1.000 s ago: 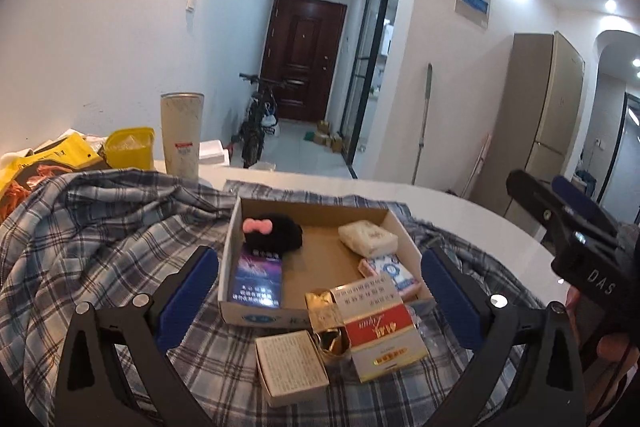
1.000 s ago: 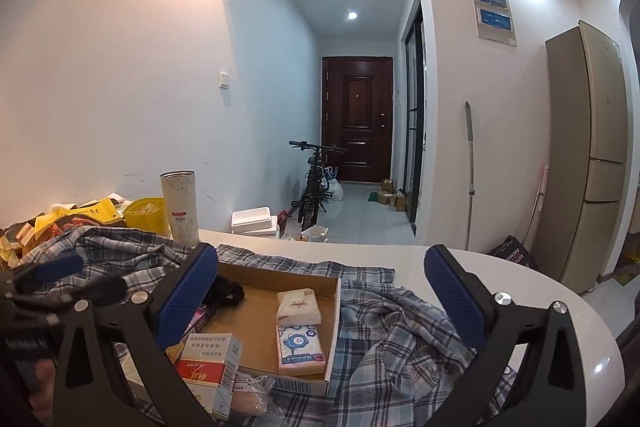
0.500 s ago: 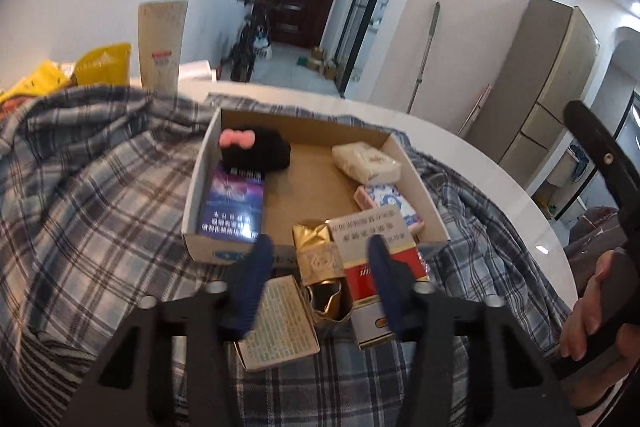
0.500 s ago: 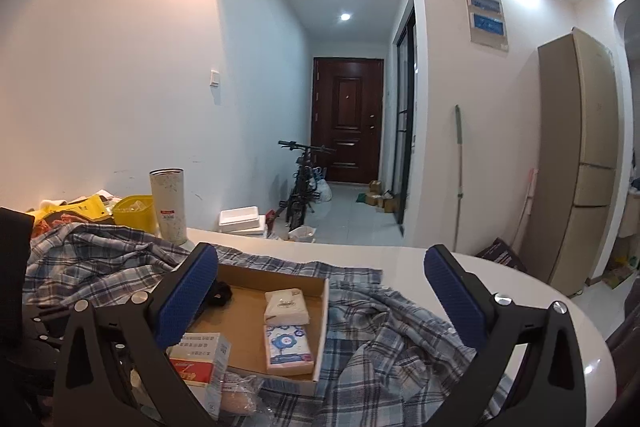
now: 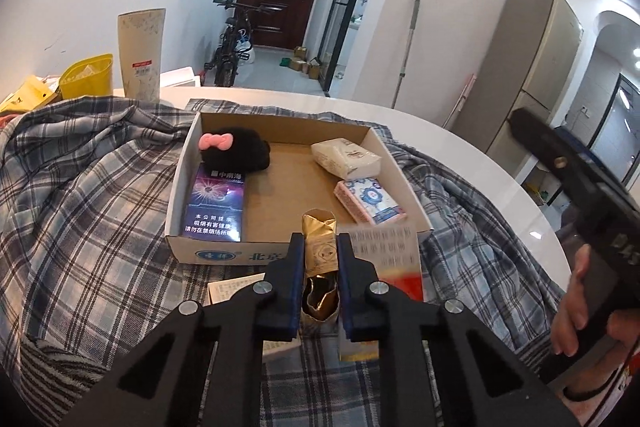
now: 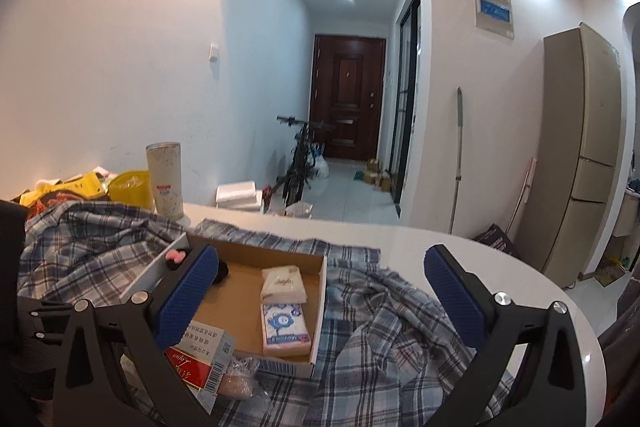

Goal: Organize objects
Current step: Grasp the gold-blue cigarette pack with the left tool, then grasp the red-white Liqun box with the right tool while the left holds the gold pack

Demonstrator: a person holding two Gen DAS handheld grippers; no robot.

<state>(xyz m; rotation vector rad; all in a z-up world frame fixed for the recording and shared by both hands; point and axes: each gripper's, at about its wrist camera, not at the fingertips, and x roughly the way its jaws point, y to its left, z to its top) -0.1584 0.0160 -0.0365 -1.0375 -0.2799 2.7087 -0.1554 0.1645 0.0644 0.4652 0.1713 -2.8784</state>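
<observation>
Left gripper (image 5: 319,259) clamped on the gold foil packet (image 5: 319,247), pads pressing its two flat sides. Packet stands upright just outside the near wall of the cardboard box (image 5: 212,251), on the plaid cloth (image 5: 80,211) covering the table. Whether it is lifted clear of the cloth cannot be told.

Handling, judged: packet looks light, thin-walled and crumpled at the top, open mouth dented near the pads. Soft; it will crush under hard squeeze. Foil is likely slick. Best held low on the body across the flat faces, gently.

Red-and-white carton (image 5: 394,267) touches or nearly touches the packet's right side; a pale printed box (image 5: 236,287) lies at its left.

Right gripper (image 6: 320,291) hangs over the box's right wall, jaws wide apart, holding nothing.

Inside the box: purple pack (image 5: 214,205) at near-left corner, black plush (image 5: 240,151) at far-left, tissue packs (image 5: 370,199) along the right wall.
</observation>
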